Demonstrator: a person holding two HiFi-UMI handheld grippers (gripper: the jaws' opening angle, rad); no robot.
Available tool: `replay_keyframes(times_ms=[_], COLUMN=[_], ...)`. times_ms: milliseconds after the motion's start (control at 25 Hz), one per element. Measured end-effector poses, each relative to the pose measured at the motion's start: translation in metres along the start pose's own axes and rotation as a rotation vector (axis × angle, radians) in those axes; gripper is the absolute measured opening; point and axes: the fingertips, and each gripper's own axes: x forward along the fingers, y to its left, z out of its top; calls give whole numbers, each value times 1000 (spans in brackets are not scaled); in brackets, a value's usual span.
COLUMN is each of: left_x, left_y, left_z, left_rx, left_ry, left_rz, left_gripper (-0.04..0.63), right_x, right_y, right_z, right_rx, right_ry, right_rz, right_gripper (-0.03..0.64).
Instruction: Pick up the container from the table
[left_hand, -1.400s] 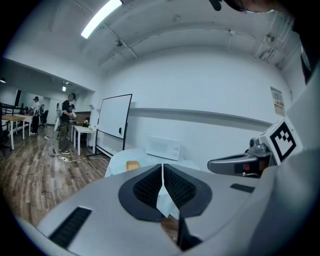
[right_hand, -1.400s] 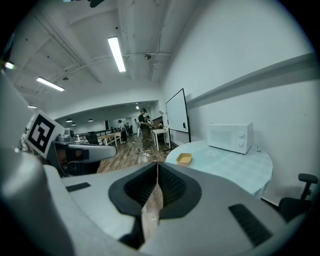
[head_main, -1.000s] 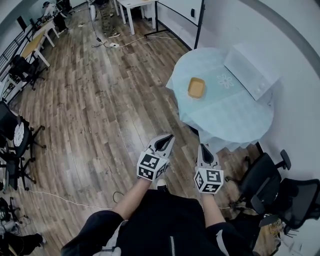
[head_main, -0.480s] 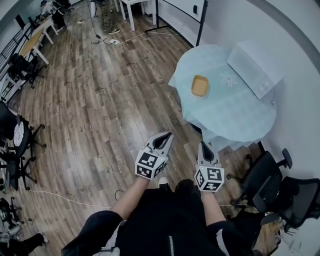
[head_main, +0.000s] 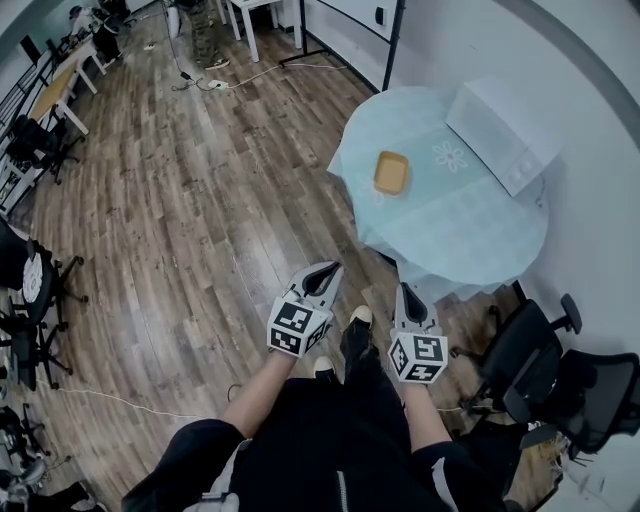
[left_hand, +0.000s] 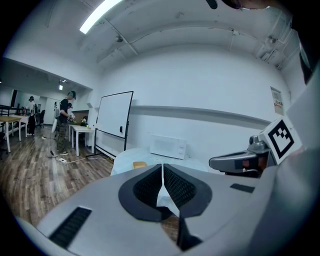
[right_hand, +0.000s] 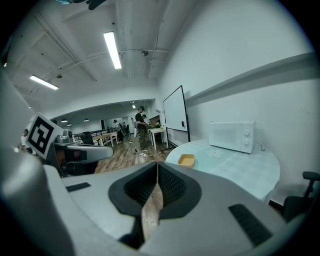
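Note:
A small yellow container (head_main: 391, 172) rests on the round table (head_main: 470, 235) with a pale blue cloth, near its left side. It also shows small and far off in the left gripper view (left_hand: 139, 164) and the right gripper view (right_hand: 186, 160). My left gripper (head_main: 331, 271) and right gripper (head_main: 405, 294) hang over the wooden floor, well short of the table, side by side. Both are shut with nothing between their jaws. The left gripper (left_hand: 162, 167) and the right gripper (right_hand: 157, 167) point toward the table.
A white microwave (head_main: 498, 133) stands on the table's far side by the wall. Black office chairs (head_main: 545, 375) crowd the lower right. A whiteboard stand (head_main: 345, 40) is beyond the table, cables (head_main: 215, 85) lie on the floor, and desks with chairs (head_main: 40, 120) line the left.
The view has shifted slightly as the person steps; a shoe now shows between the grippers. Both grippers keep their pose and stay shut.

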Motion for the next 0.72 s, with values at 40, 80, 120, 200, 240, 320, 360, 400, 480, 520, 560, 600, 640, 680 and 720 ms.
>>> replay_keyframes(times_ms=[40, 80, 120, 200, 240, 320, 360, 400, 480, 520, 560, 600, 640, 680, 720], left_x=[5, 10, 16, 27, 33, 46, 53, 61, 75, 83, 90, 98, 105, 113, 120], left_y=[2, 4, 6, 11, 13, 18, 20, 23, 29, 32, 36, 39, 42, 45, 48], left_z=[1, 2, 2, 2, 2, 4, 5, 6, 9, 11, 13, 16, 19, 22, 24], left_rx=[0, 0, 0, -4, -7, -7, -3, -1, 0, 1, 1, 0, -1, -1, -1], left_ry=[2, 4, 6, 9, 9, 7, 8, 10, 17, 22, 26, 28, 30, 32, 35], left_rz=[-1, -2, -3, -5, -6, -8, -9, -10, -13, -13, -12, -10, -7, -5, -3], left_gripper=[23, 23, 23, 23, 23, 23, 23, 23, 23, 23, 23, 23, 23, 23, 23], right_x=[5, 10, 17, 30, 37, 50, 58, 65, 81, 89, 96, 103, 110, 117, 123], right_y=[-2, -5, -8, -14, -17, -23, -27, -31, -39, -45, -50, -55, -60, -65, -70], right_z=[1, 2, 3, 4, 6, 10, 12, 15, 21, 25, 29, 34, 38, 41, 45], right_rx=[1, 2, 3, 5, 5, 5, 6, 7, 6, 4, 3, 2, 2, 1, 1], right_ry=[1, 2, 4, 7, 7, 6, 5, 5, 6, 5, 5, 4, 5, 5, 6], right_rz=[2, 3, 5, 8, 10, 13, 16, 18, 23, 25, 26, 26, 27, 29, 33], right_gripper=[25, 26, 26, 26, 26, 26, 26, 26, 26, 26, 26, 26, 26, 26, 26])
